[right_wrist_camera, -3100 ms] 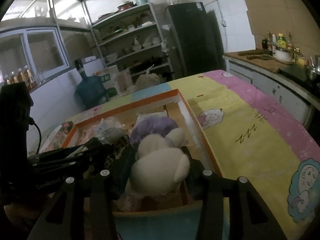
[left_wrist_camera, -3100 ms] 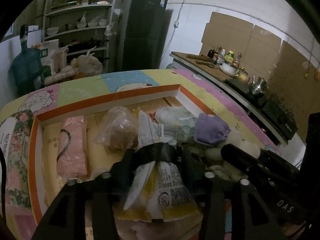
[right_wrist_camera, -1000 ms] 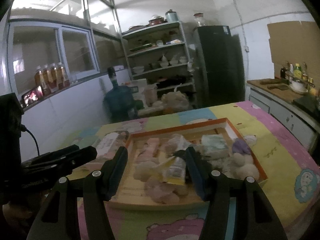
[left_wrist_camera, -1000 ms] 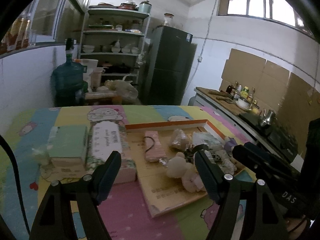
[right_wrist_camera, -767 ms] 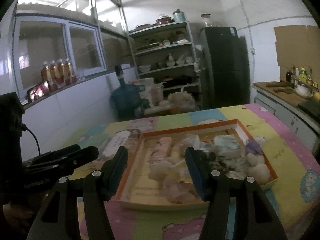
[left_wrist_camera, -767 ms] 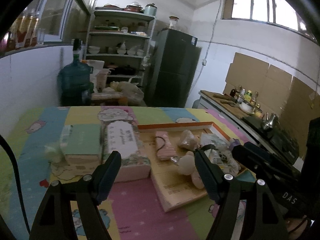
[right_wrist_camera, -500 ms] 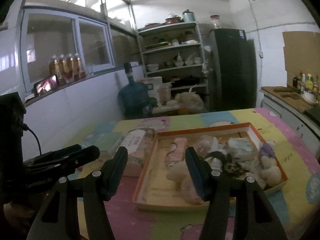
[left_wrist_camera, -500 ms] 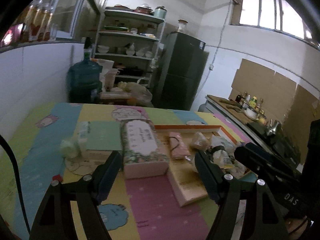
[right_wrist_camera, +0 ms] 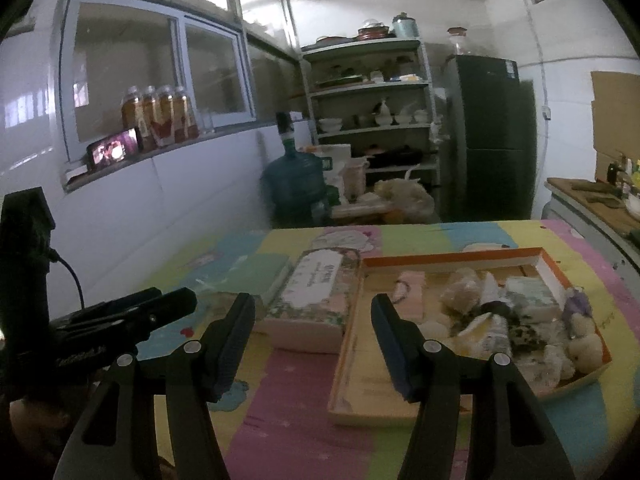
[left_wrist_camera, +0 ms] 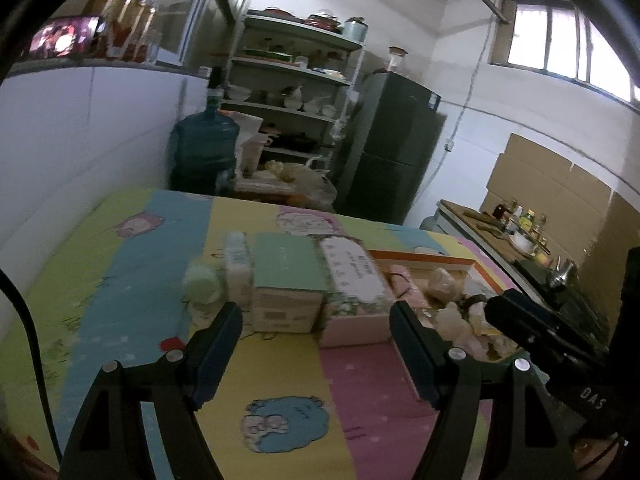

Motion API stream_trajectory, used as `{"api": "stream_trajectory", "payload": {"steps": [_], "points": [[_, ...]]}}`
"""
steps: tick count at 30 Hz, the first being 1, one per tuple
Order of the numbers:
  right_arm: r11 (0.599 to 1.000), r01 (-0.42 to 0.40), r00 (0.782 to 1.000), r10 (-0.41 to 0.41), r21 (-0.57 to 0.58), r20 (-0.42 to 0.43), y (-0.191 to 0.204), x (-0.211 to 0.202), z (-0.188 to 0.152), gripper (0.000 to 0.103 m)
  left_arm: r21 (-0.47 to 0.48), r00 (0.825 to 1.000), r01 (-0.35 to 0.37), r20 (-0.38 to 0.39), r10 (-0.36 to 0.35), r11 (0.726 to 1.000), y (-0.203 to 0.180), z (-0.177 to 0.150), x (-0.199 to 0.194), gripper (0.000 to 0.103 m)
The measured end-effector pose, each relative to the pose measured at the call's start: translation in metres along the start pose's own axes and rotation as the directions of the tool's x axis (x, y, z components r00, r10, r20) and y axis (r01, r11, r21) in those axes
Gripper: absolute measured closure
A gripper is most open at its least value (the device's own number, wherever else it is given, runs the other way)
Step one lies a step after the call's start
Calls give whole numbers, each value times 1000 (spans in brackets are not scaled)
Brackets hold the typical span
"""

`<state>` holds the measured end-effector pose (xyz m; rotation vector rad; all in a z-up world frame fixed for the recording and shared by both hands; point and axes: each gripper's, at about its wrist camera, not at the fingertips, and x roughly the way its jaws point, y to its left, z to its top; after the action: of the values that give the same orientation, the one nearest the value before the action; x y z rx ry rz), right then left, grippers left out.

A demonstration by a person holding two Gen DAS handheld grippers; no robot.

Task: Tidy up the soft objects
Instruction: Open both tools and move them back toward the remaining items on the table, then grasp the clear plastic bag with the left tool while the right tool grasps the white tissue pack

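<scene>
While both tongs, left (left_wrist_camera: pixel 315 336) and right (right_wrist_camera: pixel 313 322), gape empty, orange-rimmed tray (right_wrist_camera: pixel 448 259) full of soft toys (right_wrist_camera: pixel 582 346) and packets (right_wrist_camera: pixel 412 295).

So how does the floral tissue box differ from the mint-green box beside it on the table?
The floral tissue box has a patterned top with a white label; the mint-green box has a plain, flat green top. The floral tissue box lies right against the orange-rimmed tray; the mint-green box sits on its far side, away from the tray. The floral one looks longer and narrower, the green one squarer. Both lie flat on the cartoon-print table cover, untouched.
</scene>
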<state>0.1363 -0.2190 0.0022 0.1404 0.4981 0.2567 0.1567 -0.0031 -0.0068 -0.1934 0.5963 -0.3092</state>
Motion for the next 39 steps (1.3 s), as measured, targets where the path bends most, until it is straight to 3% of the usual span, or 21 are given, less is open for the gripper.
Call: {"api": "stream_trajectory", "payload": {"steps": [8, 11, 22, 27, 34, 39], "points": [[1000, -16, 999, 15, -6, -35, 15, 22, -2, 40, -57, 999, -46, -6, 46, 997, 40, -1, 0, 27], [1000, -18, 999, 18, -3, -45, 17, 31, -3, 29, -75, 998, -62, -12, 61, 995, 54, -3, 2, 27], [997, -76, 993, 74, -19, -97, 39, 72, 0, 29, -95, 992, -125, -28, 122, 988, 91, 7, 18, 27], [994, -103, 989, 100, -22, -106, 48, 86, 1, 29, -83, 987, -148, -78, 142, 985, 104, 18, 46, 27], [993, -114, 986, 111, -22, -125, 51, 103, 2, 29, -126, 984, -135, -134, 118, 983, 117, 32, 87, 27], [992, -121, 984, 116, -26, -132, 51, 110, 2, 29, -134, 972, -137, -211, 107, 981, 124, 29, 115, 27]]}}
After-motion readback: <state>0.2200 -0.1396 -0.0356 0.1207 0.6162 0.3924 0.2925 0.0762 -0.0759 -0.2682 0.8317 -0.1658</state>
